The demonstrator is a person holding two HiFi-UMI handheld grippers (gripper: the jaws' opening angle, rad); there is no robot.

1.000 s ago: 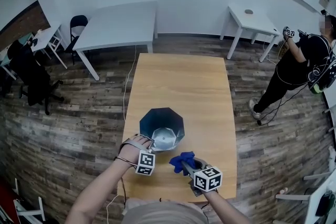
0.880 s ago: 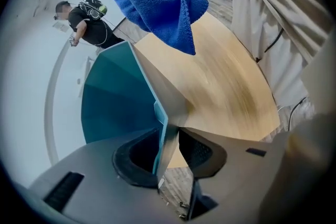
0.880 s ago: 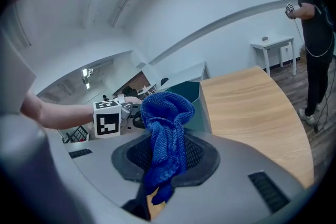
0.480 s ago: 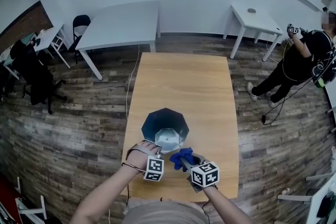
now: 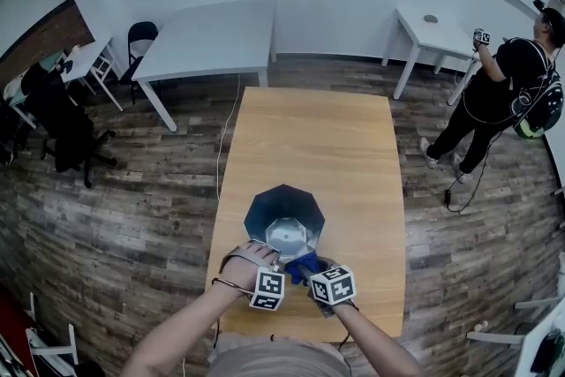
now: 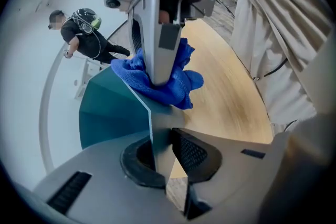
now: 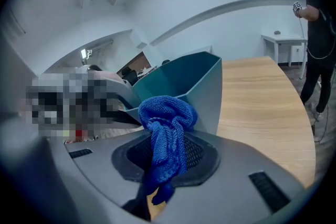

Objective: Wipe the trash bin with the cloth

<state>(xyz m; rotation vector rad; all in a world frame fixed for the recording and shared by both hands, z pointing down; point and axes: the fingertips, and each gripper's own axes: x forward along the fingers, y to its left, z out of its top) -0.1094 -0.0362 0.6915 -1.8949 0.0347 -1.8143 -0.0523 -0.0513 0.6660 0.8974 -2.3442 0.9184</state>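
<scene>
Nearby the wooden table's [image 5: 309, 137] near edge, the left gripper [image 6: 160, 152] had just been closing and clamped the wall of the teal faceted trash bin [image 6: 113, 107]; the right gripper [image 7: 168, 162] clenched a blue woven cloth [image 7: 167, 118].

A: What sits in the left gripper [image 6: 163, 155]?
B: The teal bin's [image 6: 110, 107] wall. The jaws have just been closing onto it.
A: And above?
B: The right gripper [image 6: 160, 73] holds a blue cloth [image 6: 176, 86] against the bin's rim, with the wooden table [image 6: 231, 97] beyond.
</scene>
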